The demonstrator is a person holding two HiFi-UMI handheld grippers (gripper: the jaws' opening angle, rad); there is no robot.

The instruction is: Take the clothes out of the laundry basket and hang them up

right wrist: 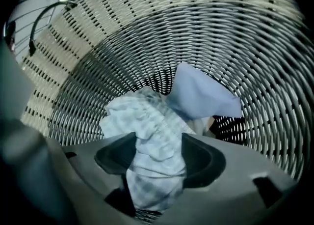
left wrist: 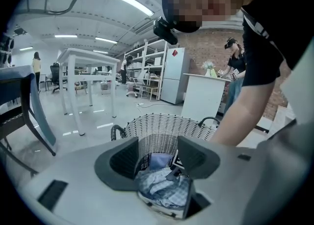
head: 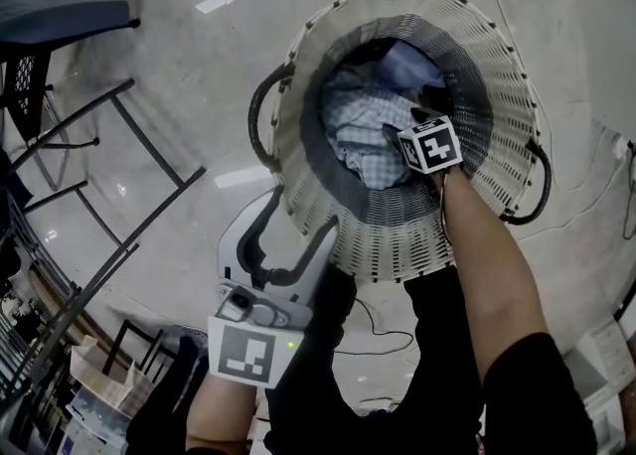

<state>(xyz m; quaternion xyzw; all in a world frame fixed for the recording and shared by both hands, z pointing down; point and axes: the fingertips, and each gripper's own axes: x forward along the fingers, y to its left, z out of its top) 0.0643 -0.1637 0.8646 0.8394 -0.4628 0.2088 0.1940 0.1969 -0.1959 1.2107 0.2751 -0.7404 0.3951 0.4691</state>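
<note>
A woven white laundry basket (head: pixel 397 244) stands on the glossy floor. Inside lie a crumpled blue-and-white checked garment (head: pixel 358 130) and a plain light-blue garment (head: pixel 407 66). My right gripper (head: pixel 402 140) reaches down into the basket, its marker cube showing above the clothes. In the right gripper view its jaws stand wide, and the checked garment (right wrist: pixel 142 116) lies in the gap of the right gripper (right wrist: pixel 156 153) without being pinched; the light-blue garment (right wrist: pixel 201 94) lies behind it. My left gripper (head: pixel 288 244) hangs open and empty outside the basket's near rim, and looks across at the basket (left wrist: pixel 162 126).
A dark metal rack frame (head: pixel 99 175) stands on the floor to the left, with a dark chair (head: pixel 60 16) at top left. Boxes (head: pixel 99 383) sit at the bottom left. A thin cable (head: pixel 383 329) runs across the floor near the basket. A white table (left wrist: pixel 88 67) stands further off.
</note>
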